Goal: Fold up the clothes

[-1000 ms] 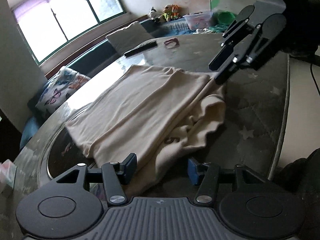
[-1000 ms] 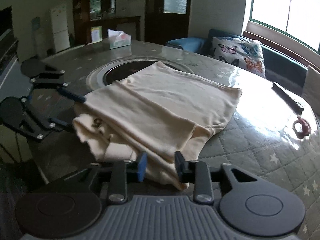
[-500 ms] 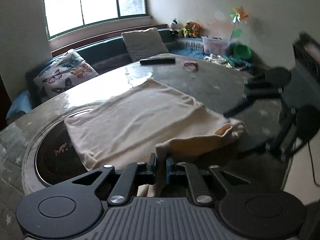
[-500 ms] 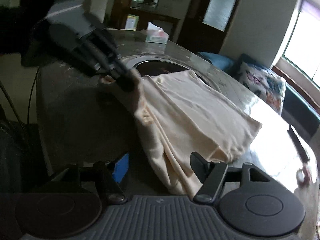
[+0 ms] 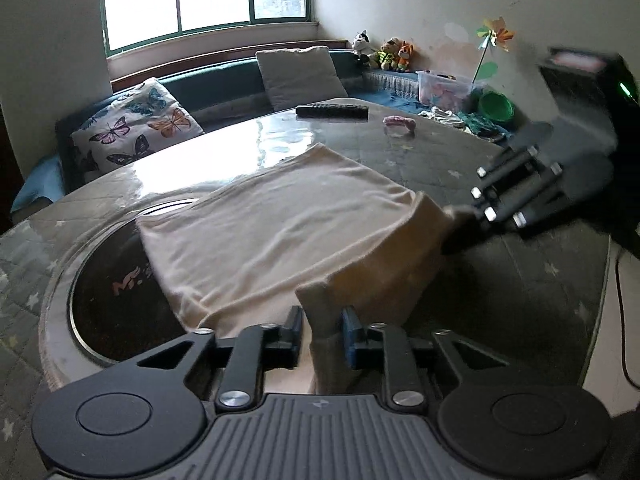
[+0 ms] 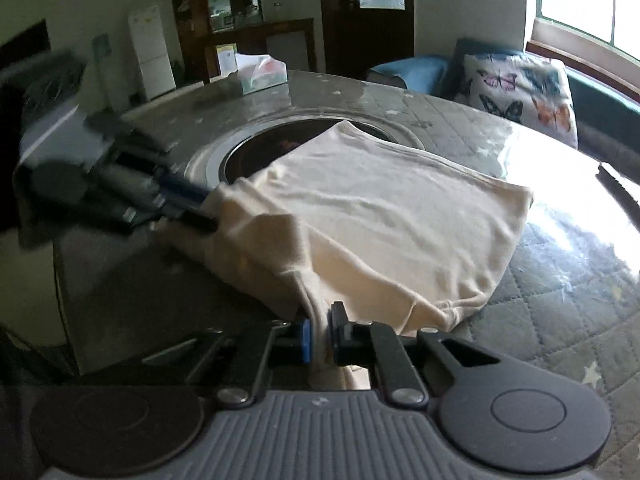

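A cream garment (image 5: 280, 224) lies partly folded on the round table (image 5: 440, 152), its near edge lifted off the surface. My left gripper (image 5: 322, 326) is shut on one corner of that lifted edge. My right gripper (image 6: 318, 334) is shut on the other corner of the garment (image 6: 380, 216). In the left wrist view the right gripper (image 5: 460, 224) shows at the right, pinching the cloth. In the right wrist view the left gripper (image 6: 192, 208) shows at the left, blurred. The edge hangs stretched between the two.
The table has a dark round inset (image 5: 108, 292) under the garment's far left part. A black remote (image 5: 332, 111) and a pink object (image 5: 399, 122) lie at the far side. A tissue box (image 6: 260, 74) stands on the opposite side. Cushions (image 5: 136, 128) line the window bench.
Both grippers have closed on the garment's near edge and lifted it, first the left, then the right. The loose crumpled flap is now stretched between them.
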Demonstrator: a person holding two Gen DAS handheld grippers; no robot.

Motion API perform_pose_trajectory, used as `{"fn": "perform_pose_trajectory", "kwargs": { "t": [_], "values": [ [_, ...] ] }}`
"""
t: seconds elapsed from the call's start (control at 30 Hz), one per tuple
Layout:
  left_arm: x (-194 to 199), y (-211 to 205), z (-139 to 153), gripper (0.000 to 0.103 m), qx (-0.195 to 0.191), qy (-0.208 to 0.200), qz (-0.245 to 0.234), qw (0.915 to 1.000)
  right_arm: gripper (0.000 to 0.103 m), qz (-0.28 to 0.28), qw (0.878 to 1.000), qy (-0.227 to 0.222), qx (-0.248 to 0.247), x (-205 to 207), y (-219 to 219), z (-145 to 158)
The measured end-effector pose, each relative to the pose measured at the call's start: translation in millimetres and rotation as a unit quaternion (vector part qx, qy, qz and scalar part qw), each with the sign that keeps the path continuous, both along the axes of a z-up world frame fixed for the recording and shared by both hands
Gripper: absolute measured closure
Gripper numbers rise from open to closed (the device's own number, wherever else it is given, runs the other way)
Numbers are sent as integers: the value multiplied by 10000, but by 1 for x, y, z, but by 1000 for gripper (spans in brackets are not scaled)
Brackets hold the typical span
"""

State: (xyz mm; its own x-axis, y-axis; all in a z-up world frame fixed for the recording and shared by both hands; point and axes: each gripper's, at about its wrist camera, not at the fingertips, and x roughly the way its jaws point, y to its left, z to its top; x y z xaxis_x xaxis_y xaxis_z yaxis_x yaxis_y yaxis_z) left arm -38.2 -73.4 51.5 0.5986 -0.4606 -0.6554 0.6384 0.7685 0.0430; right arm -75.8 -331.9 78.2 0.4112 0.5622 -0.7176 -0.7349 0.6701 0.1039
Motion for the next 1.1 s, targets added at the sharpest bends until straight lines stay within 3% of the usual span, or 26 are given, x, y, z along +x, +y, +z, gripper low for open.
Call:
{"fn": "perform_pose_trajectory", "kwargs": {
  "t": [0.07,0.2,0.4,0.53,0.63,0.83,1.1],
  "values": [
    [-8,4,-2,61,114,-35,73,9999,95,-24,10000,60,39,5,-1,2],
    [-27,8,-7,59,322,-195,48,9993,95,-61,9999,115,91,12,-1,7],
    [-44,2,-23,58,949,-710,-106,9929,95,-173,9996,133,182,19,0,11],
    [-44,3,-29,86,1183,-985,-191,9879,95,-319,9991,86,267,15,-1,10],
    [-42,8,-22,91,1094,-1067,-146,9881,96,-466,9983,-27,360,8,-3,11],
    [-56,18,12,92,796,-1160,-125,9900,96,-541,9962,-461,512,-18,-7,25],
    [-104,35,48,92,483,-741,-221,9958,96,-321,9964,-499,607,-76,-16,48]
  ]
}}
